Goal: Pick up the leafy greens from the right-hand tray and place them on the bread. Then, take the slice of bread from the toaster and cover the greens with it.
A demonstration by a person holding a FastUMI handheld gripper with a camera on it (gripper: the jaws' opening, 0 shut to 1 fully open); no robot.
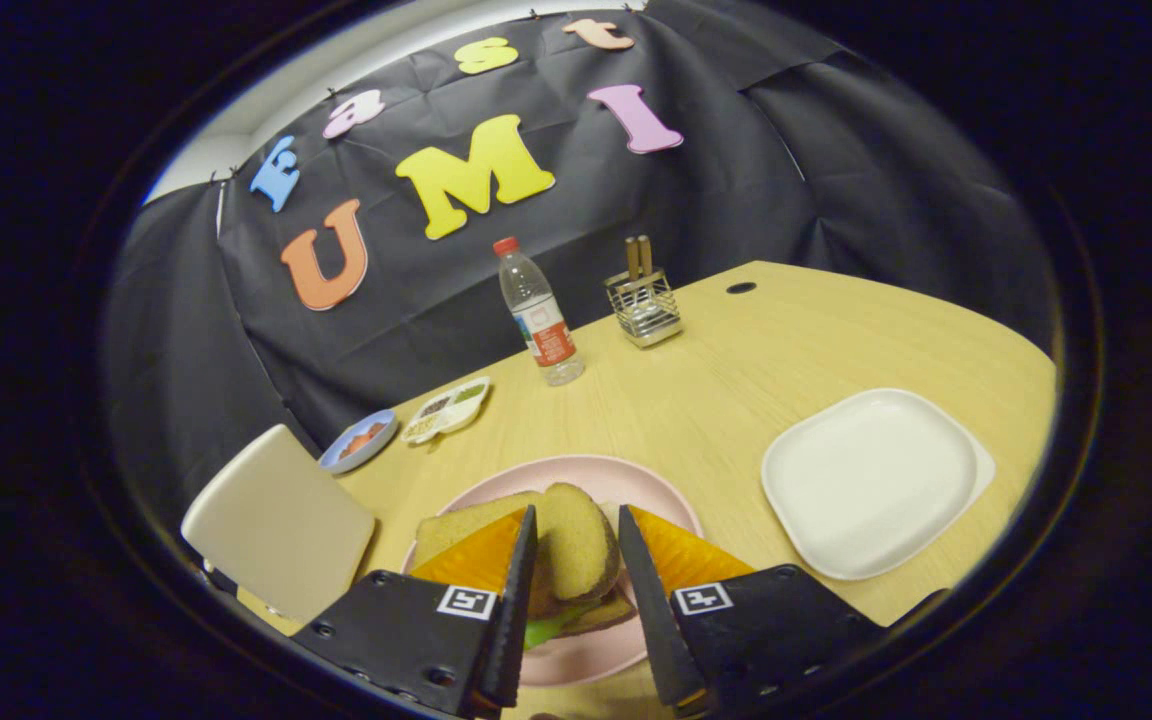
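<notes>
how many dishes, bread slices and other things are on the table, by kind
Plates and trays: 4 (pink plate, white tray, small blue dish, divided dish)
Bread slices: 2 (top slice over bottom slice, leafy greens between)
Bottles: 1 (water bottle)
Wire holders: 1 (holder)
Toasters: 1 (toaster)
Total: 9
The gripper is open around the top slice.

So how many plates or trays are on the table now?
4: pink round plate under the bread between the gripper fingers, white square tray right, small blue dish and white divided tray beyond.
</notes>
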